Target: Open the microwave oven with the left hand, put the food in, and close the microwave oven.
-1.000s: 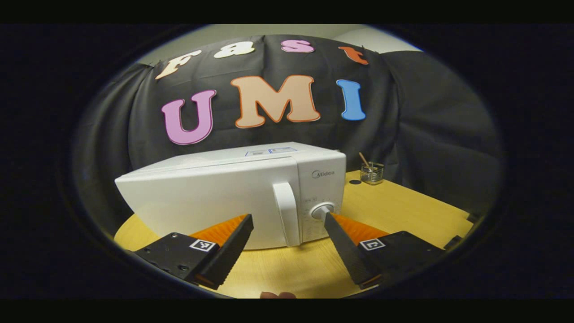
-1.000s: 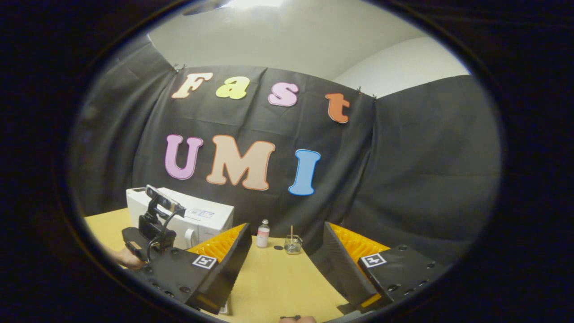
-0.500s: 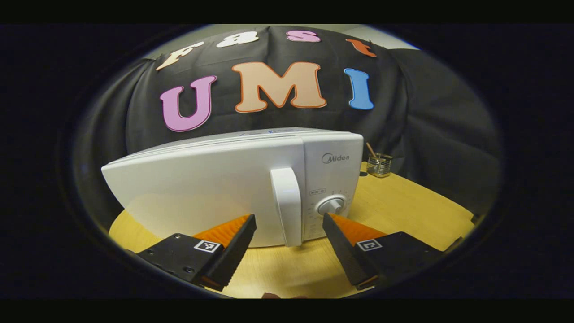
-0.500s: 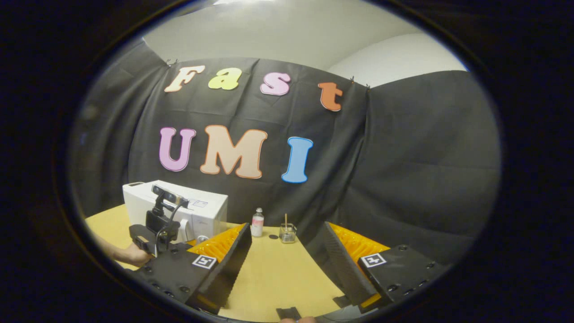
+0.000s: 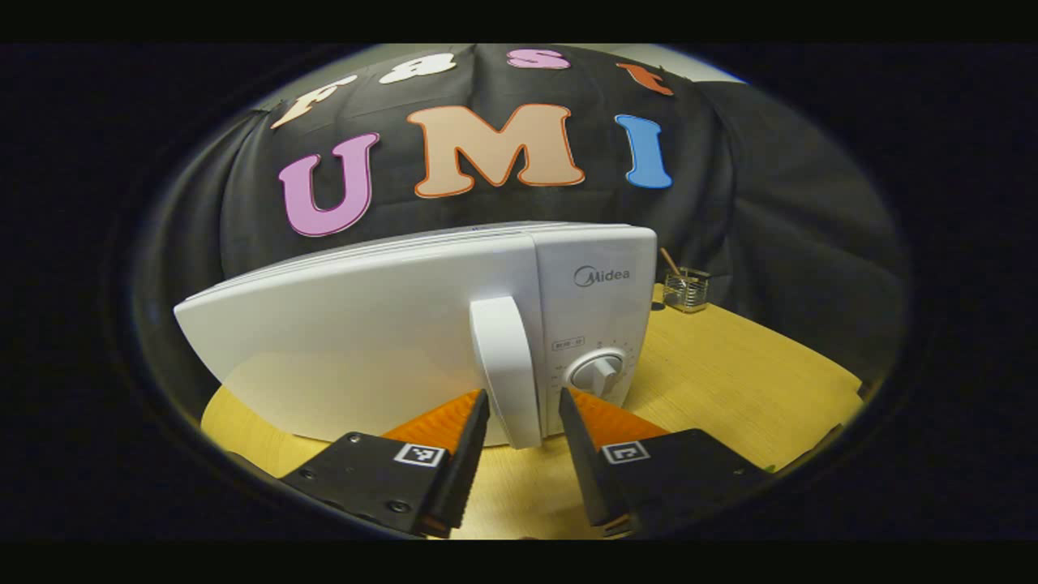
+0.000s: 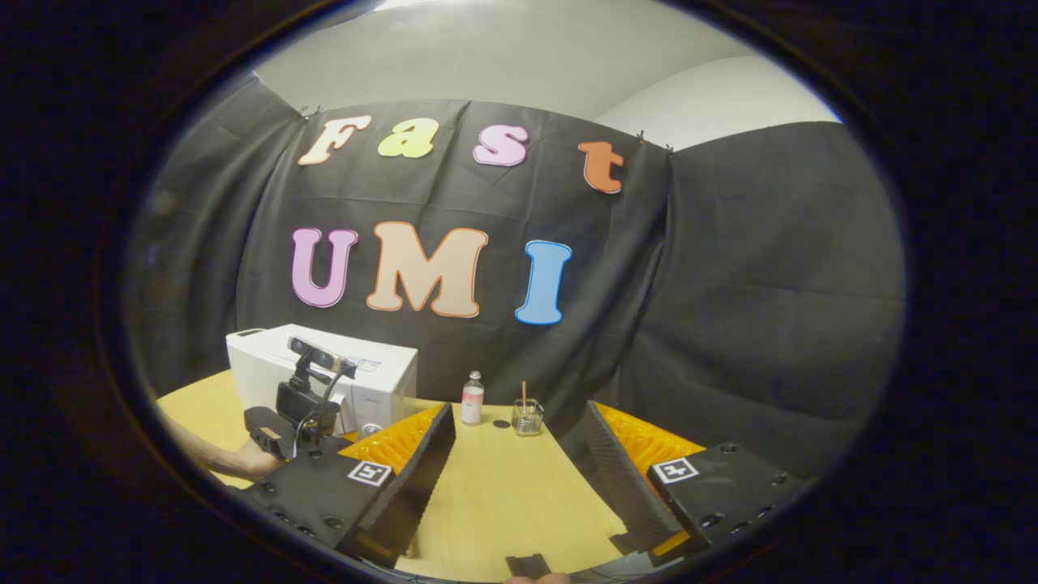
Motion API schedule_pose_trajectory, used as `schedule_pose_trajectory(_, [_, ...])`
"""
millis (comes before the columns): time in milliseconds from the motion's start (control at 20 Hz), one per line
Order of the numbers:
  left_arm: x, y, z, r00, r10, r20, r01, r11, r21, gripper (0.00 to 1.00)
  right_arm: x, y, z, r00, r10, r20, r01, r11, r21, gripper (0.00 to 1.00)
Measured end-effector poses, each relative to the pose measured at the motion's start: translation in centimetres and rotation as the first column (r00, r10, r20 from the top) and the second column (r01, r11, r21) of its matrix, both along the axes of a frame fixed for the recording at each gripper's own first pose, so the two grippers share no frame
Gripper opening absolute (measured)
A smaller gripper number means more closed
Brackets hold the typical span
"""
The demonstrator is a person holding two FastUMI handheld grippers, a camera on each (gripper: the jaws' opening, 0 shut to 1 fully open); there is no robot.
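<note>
The microwave oven (image 5: 422, 324) is being faced squarely in the left gripper view, standing on the wooden table (image 5: 730, 381) with its door shut. The left gripper (image 5: 521, 405) is being held with its 2 fingers parted, 1 on each side of the lower end of the upright door handle (image 5: 504, 369), so that the handle is being straddled rather than pinched. Whether either finger is touching the handle cannot be told; a narrow gap seems to be left on both sides. This placement is judged to be chosen so that the handle can be clamped and the door swung outward on its hinge side. The timer knob (image 5: 596, 373) is being left just beside the outer finger, untouched.

In the right gripper view, the right gripper (image 6: 519, 438) is being held open and empty above the table (image 6: 503, 495), well apart from the microwave oven (image 6: 324, 377), presumably to be kept clear of the door's swing. A small bottle (image 6: 472, 398) and a glass jar (image 6: 527, 416) holding a stick are being seen near the back cloth. No food can be made out here.

The opening step is judged not yet done; a closing of the fingers is being called for next.
</note>
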State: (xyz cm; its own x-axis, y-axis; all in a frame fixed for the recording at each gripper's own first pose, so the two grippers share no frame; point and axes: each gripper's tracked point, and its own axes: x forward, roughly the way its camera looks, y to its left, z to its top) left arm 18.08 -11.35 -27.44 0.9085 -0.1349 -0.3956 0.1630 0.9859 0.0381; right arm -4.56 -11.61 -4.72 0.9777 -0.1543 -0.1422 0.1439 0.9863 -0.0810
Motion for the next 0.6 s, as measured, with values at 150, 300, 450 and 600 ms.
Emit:
schedule_pose_trajectory(150, [0.0,0.2,-0.1,1.000,0.016,-0.013,-0.017,0.999,-0.037,0.30,0.1,-0.1,-0.7,1.000,0.000,-0.024,0.001,1.000,0.019,0.97])
schedule_pose_trajectory(300, [-0.2,-0.1,-0.2,1.000,0.013,-0.023,-0.014,0.997,-0.076,0.24,0.2,-0.1,-0.7,1.000,0.002,-0.025,-0.002,1.000,0.026,0.97])
schedule_pose_trajectory(450, [-0.3,0.0,-0.3,1.000,-0.009,-0.017,0.008,1.000,-0.030,0.17,0.5,0.4,-0.9,0.999,0.015,-0.033,-0.014,0.999,0.035,0.97])
schedule_pose_trajectory(600, [-0.4,0.0,-0.1,0.999,-0.029,-0.027,0.027,0.998,-0.052,0.12,0.8,1.2,-1.0,0.999,0.033,-0.029,-0.032,0.999,0.038,0.97])
